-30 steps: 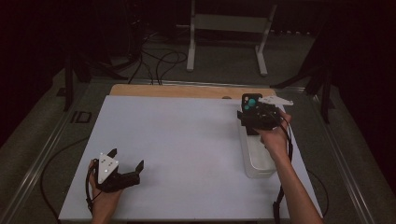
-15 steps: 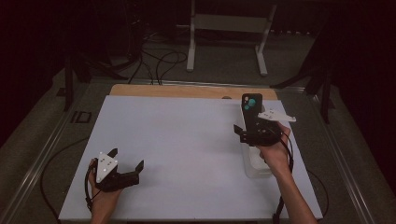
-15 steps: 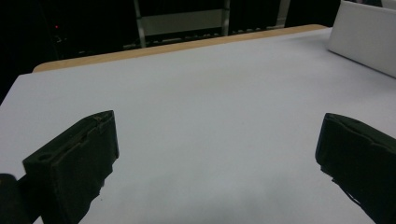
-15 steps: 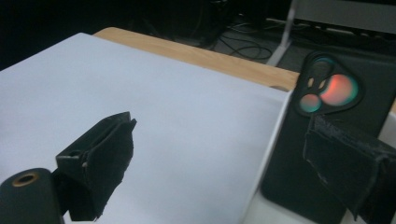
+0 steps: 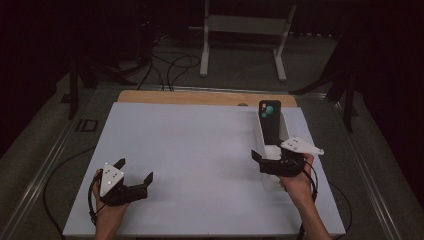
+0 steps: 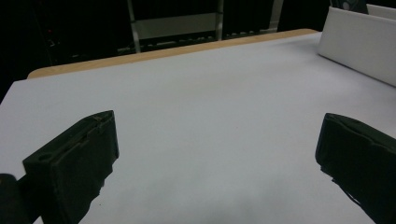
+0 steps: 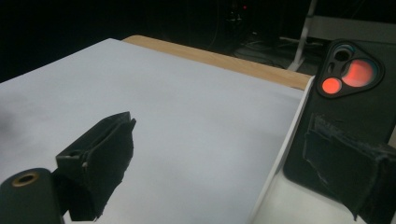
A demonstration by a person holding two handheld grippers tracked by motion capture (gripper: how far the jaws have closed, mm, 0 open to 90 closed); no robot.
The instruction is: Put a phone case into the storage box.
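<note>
A black phone [image 5: 269, 120] stands upright at the far end of a long white box [image 5: 258, 140] on the right of the white table top [image 5: 200, 150]. My right gripper [image 5: 270, 158] hovers open at the box's near part, short of the phone. In the right gripper view the phone [image 7: 359, 88] shows red-lit lenses. There the right gripper [image 7: 223, 121] straddles the box wall [image 7: 280, 154], one jaw over the table and one inside the box before the phone. My left gripper [image 5: 135, 170] rests open at the front left. Nothing lies between the left gripper's [image 6: 218, 119] jaws.
A wooden strip [image 5: 200, 97] runs along the table's far edge. Beyond it, a metal stand [image 5: 240, 25] and cables [image 5: 170, 65] sit on the dark floor. The left gripper view catches the white box [image 6: 359, 42] at its upper right.
My right gripper has drawn back toward the person along the box, away from the phone, which stays upright at the far end. The left gripper has not moved.
</note>
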